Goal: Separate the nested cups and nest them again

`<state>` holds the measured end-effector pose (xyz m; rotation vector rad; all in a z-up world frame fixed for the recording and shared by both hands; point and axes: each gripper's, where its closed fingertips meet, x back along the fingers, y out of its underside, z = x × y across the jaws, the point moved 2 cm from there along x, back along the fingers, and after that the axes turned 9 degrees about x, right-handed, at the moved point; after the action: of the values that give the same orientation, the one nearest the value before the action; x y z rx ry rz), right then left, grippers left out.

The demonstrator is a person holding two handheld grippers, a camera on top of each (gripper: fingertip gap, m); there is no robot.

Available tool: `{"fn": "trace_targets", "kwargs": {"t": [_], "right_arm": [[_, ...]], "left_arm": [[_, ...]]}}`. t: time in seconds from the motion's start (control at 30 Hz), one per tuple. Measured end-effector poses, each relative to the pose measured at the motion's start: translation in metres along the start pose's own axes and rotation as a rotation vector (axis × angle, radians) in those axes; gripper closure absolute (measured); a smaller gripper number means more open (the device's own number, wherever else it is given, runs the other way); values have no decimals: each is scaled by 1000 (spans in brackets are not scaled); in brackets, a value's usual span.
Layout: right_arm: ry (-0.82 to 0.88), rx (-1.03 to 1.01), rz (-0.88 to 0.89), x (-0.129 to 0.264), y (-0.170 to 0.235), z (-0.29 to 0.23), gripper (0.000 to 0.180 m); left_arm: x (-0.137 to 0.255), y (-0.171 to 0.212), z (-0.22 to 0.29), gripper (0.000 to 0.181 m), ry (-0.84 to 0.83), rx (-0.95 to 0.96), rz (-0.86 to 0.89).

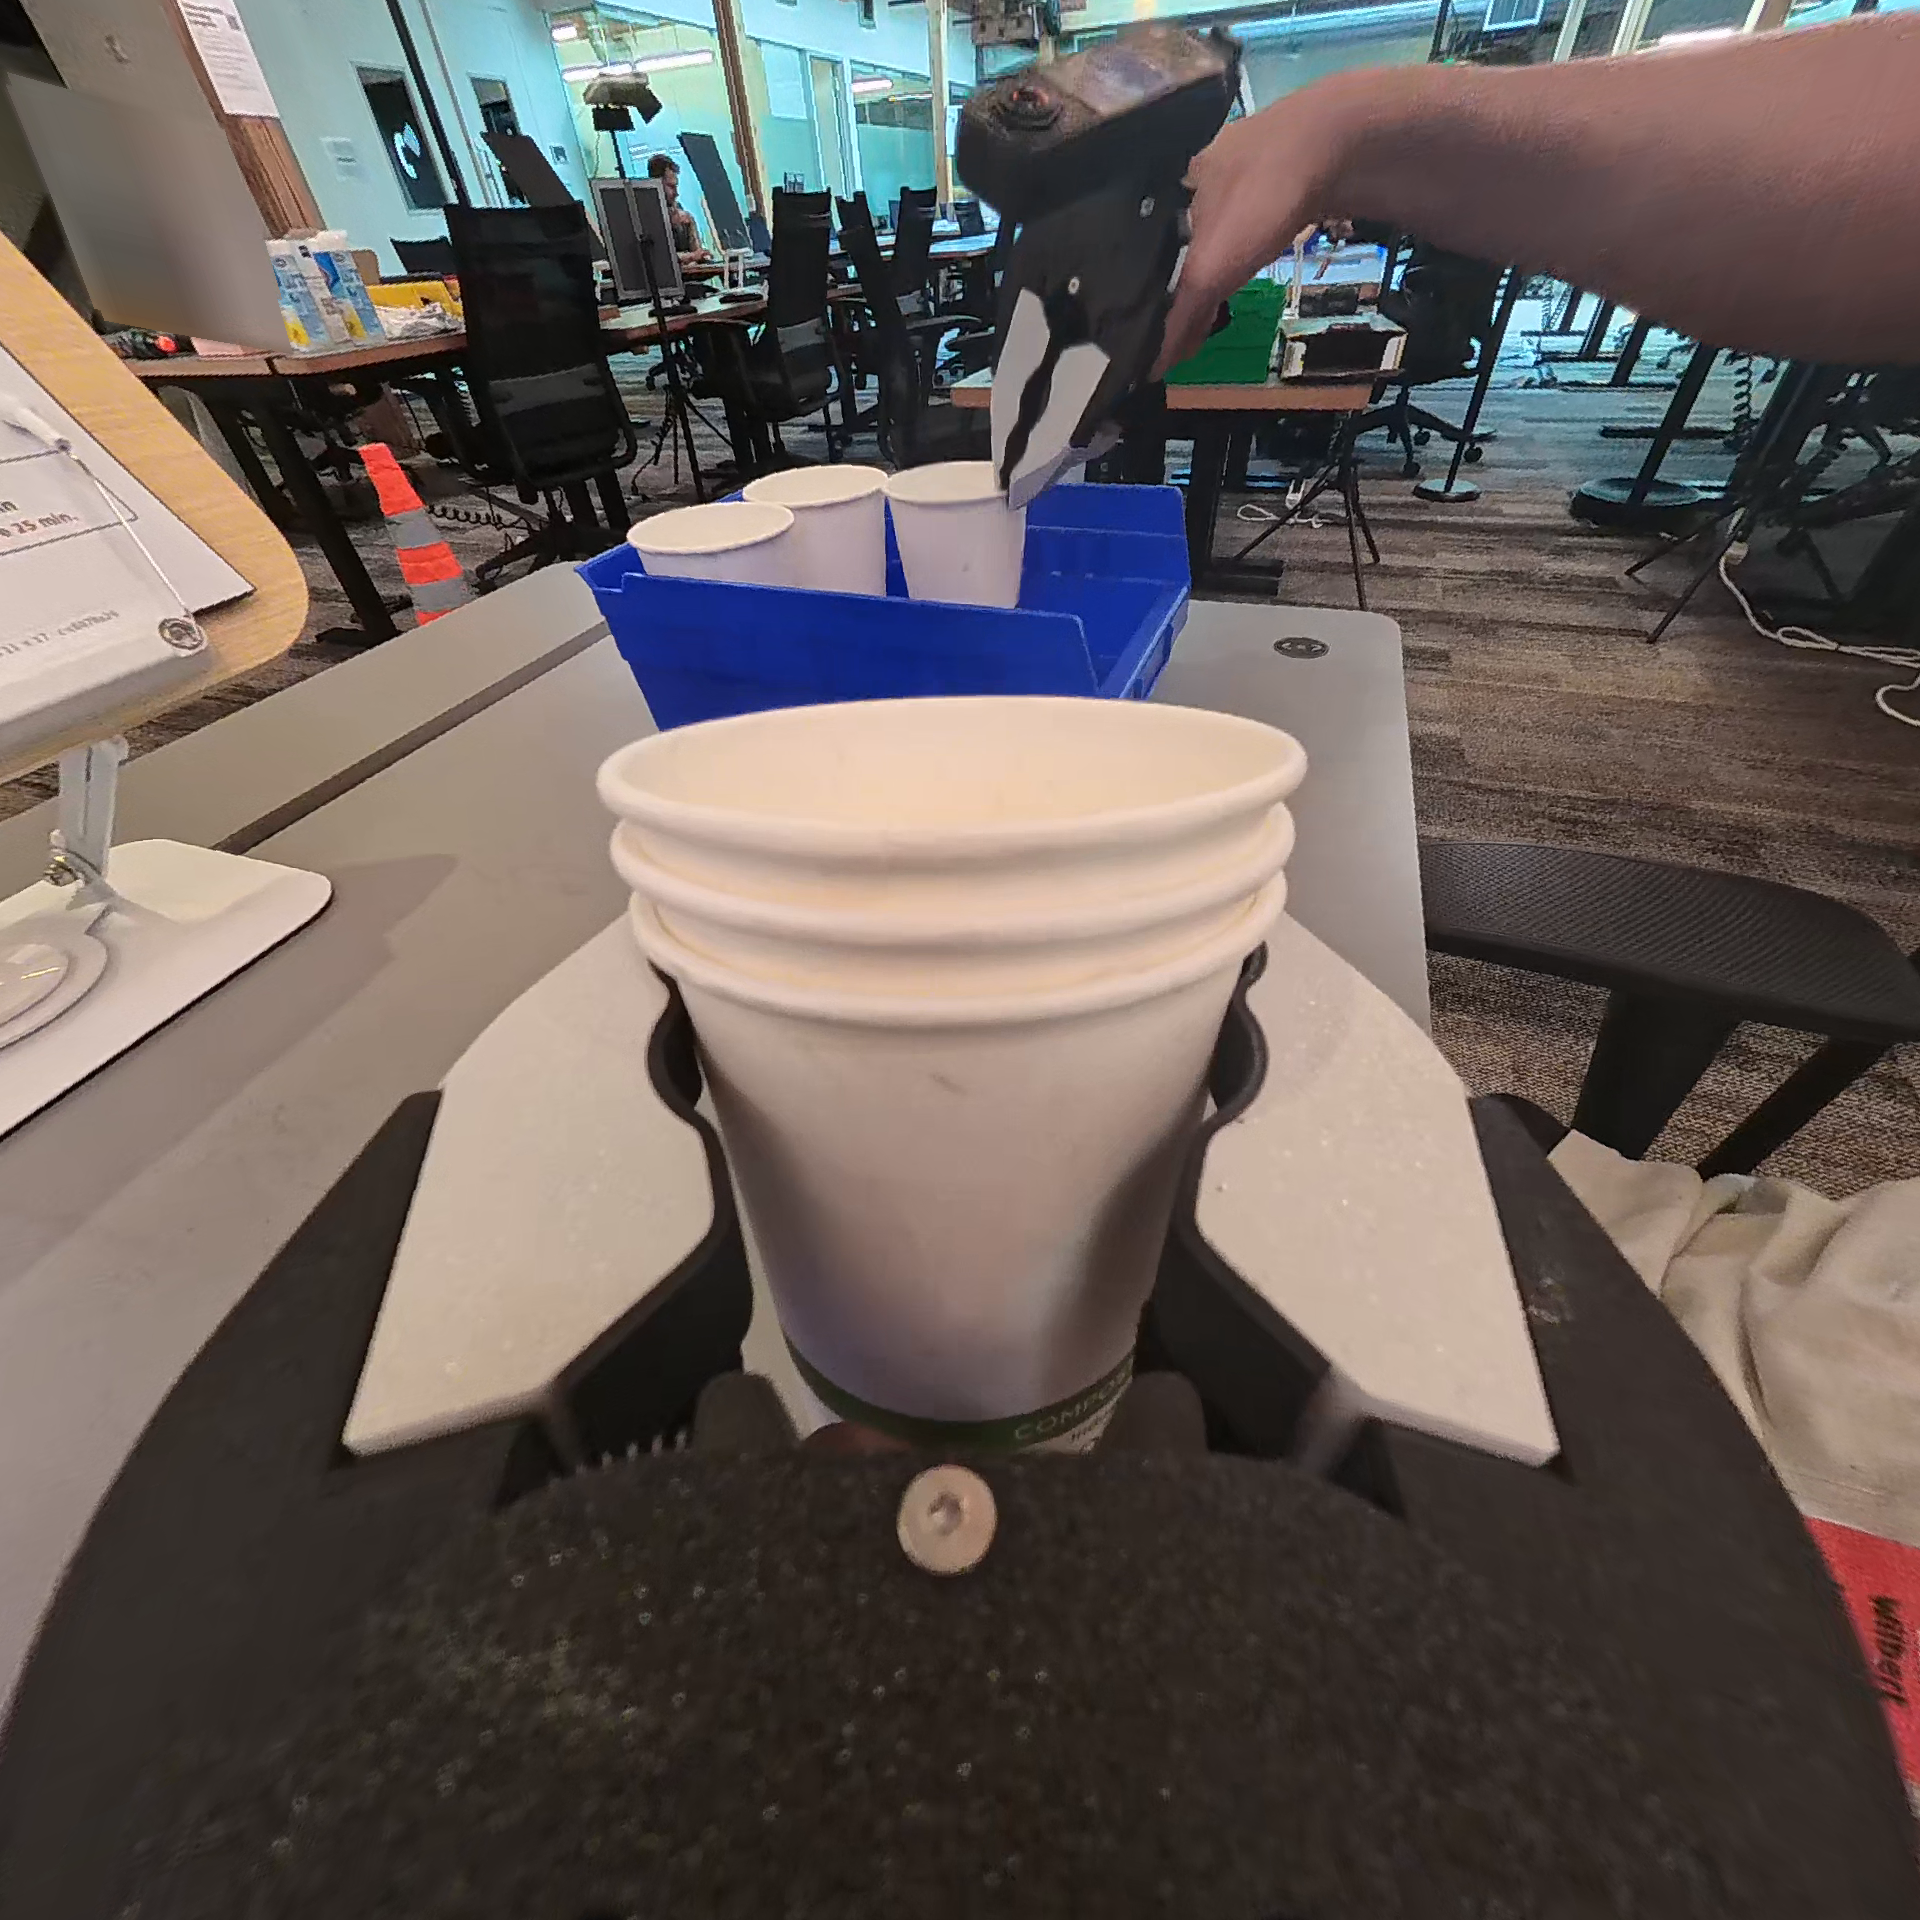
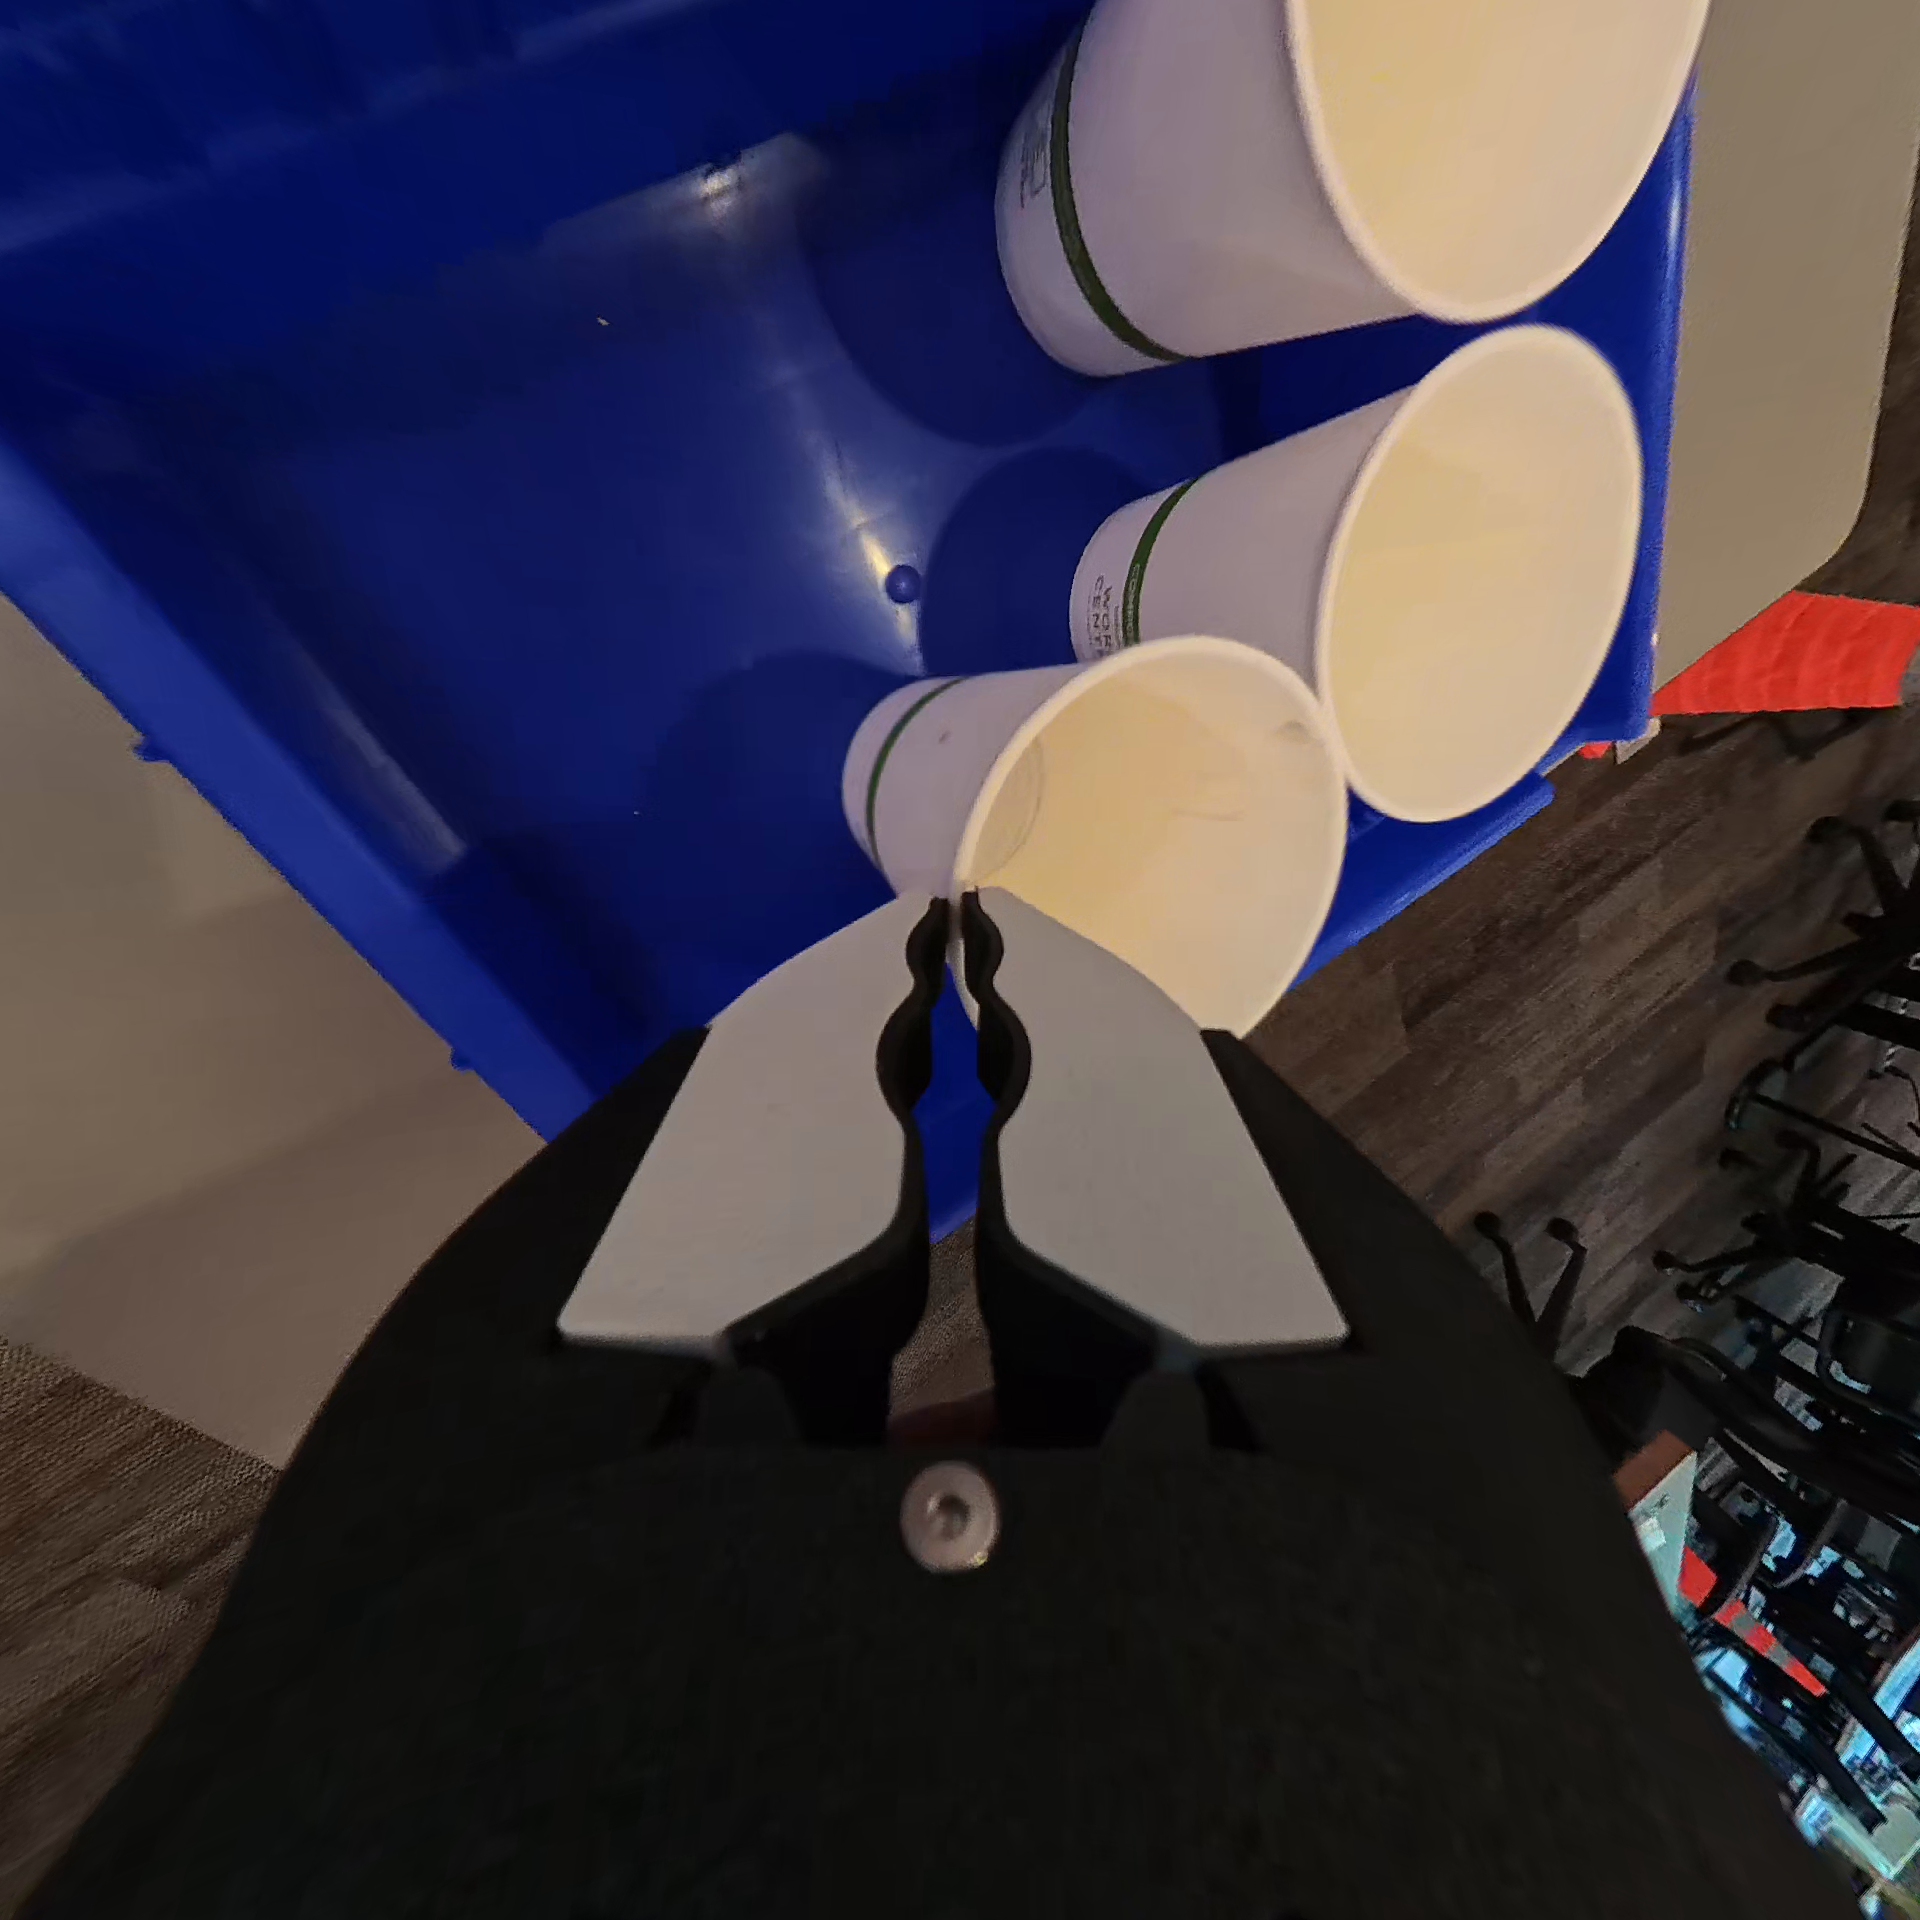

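Left gripper jaws hugging stack | right gripper jaws pinching cup rim in bin

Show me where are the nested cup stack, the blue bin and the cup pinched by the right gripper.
nested cup stack (image 1: 951, 1174): left wrist view, outer cup's wall.
blue bin (image 1: 873, 649): left wrist view, front wall.
pinched cup (image 2: 1153, 821): right wrist view, inside wall.

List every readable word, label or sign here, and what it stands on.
Writing is not copied; these bear it.
Nested cups: print on green base band, partly hidden.
Loose cups in blue bin: small print beside green bands.
White stand sign: printed lines, cut off.
Wall notice: too small to read.
Red item: dark print, cut off.
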<state>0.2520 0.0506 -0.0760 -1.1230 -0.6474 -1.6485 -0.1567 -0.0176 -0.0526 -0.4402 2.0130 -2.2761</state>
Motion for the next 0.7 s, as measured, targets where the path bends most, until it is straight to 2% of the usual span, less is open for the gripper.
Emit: {"fn": "trace_targets", "kwargs": {"t": [0.1,0.2,0.23,0.33,0.4,0.47,0.57,0.7], "right_arm": [[5,-5,16,0,0,2,176],[-12,-13,15,13,-8,1,147],[7,-7,36,23,-19,2,146],[15,66,270,73,-96,-19,153],[-56,175,467,110,-164,-62,157],[-122,334,586,140,-220,-111,157],[-186,512,681,162,-279,-166,160],[-272,604,687,160,-321,-196,162]], "left_arm": [[0,1,0,83,1,2,-1],[-1,1,-2,83,-3,4,1],[-1,1,-2,83,-3,6,0],[-1,1,-4,83,-6,11,3],[-2,1,-4,83,-5,16,3],[-2,2,-3,83,-1,16,0],[-2,3,0,83,5,13,-3],[-2,2,3,83,13,14,3]]}}
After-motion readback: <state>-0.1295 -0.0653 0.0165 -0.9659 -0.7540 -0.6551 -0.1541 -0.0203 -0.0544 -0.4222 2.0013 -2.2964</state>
